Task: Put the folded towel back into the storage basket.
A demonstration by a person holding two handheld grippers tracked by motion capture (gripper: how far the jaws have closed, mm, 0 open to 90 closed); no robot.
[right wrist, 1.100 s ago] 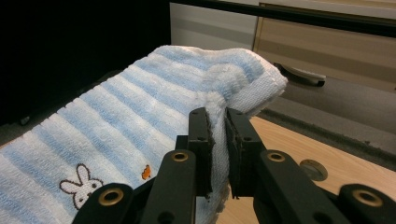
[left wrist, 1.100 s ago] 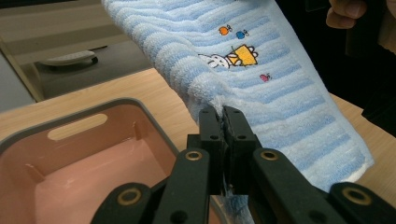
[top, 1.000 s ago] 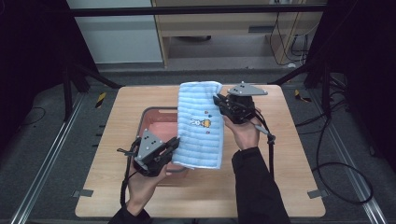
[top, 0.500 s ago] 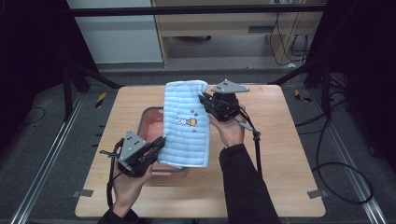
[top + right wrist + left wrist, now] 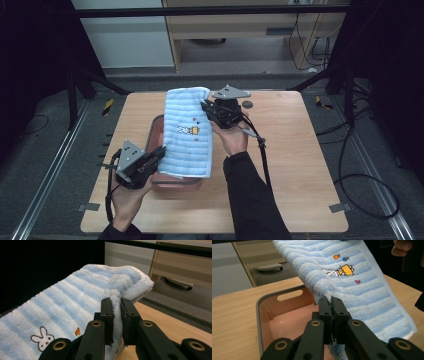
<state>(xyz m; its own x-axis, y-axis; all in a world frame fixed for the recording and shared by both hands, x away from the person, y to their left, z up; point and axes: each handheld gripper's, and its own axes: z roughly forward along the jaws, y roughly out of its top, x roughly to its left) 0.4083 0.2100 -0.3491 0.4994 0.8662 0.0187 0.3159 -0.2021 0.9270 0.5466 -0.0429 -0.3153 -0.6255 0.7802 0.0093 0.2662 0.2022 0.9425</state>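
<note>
One towel (image 5: 187,134), pale blue with white stripes and a small rabbit picture, held stretched in the air between two grippers, above one pink tub (image 5: 159,131) that stands on the wooden desk (image 5: 300,160). The left gripper (image 5: 159,152) takes the near end of the towel: in the left gripper view its fingers (image 5: 323,312) are pressed together on a pinch of the terry edge, with the open tub directly behind and below. The right gripper (image 5: 206,107) takes the far end: in the right gripper view its fingers (image 5: 107,312) pinch a bunched fold of the cloth, so a narrow gap filled with fabric stands between them. The towel hangs over the right-hand part of the tub, its far end the higher, touching nothing but the fingers as far as can be told.

Handling, as judged: soft, light and limp; it sags wherever unsupported and will not keep a shape. The looped surface gives good friction, so slipping is unlikely; nothing about it is fragile. Best hold is on the hemmed edges or corners, one at each end, as here.

Count: one towel, one tub, two grippers, one desk
</note>
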